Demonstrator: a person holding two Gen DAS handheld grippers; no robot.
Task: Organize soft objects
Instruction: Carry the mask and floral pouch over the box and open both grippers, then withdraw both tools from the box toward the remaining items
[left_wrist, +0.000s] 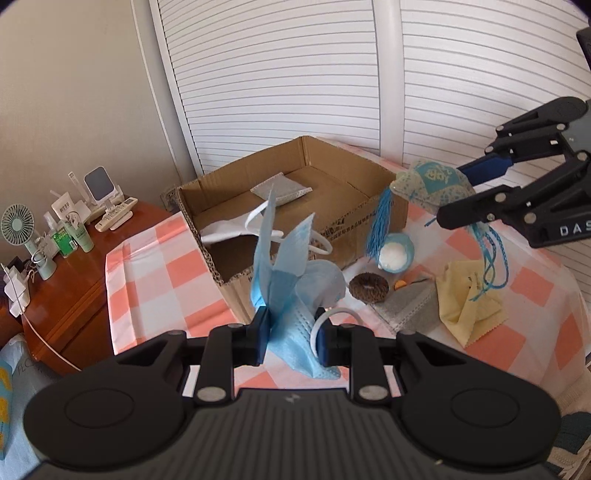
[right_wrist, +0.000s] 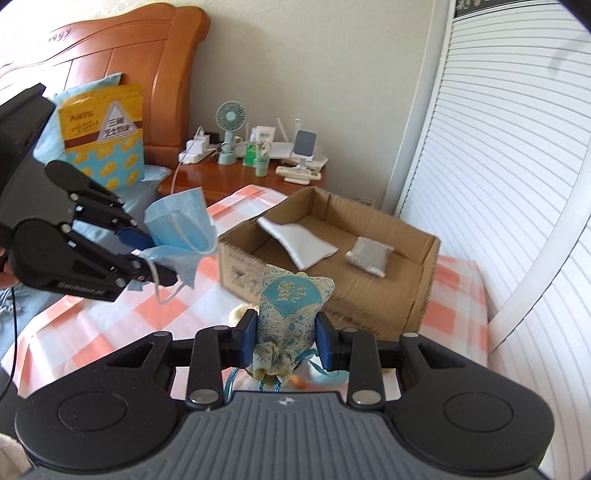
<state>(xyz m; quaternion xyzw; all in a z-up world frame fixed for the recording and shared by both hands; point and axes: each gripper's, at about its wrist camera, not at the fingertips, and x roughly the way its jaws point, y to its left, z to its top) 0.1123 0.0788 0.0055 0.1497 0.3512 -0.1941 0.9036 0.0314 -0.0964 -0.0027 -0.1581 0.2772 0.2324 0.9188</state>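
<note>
My left gripper is shut on a crumpled blue face mask and holds it above the checked table, in front of the open cardboard box. It also shows in the right wrist view with the mask. My right gripper is shut on a blue-and-gold embroidered sachet with blue tassels, held above the table near the box. The sachet also shows in the left wrist view by the box's right corner. A white cloth and a grey pouch lie in the box.
On the orange-and-white checked tablecloth lie a yellow cloth, a grey mask, a brown scrunchie and a blue-and-white soft ball. A wooden nightstand with a fan and bottles stands at left. Louvred white doors stand behind.
</note>
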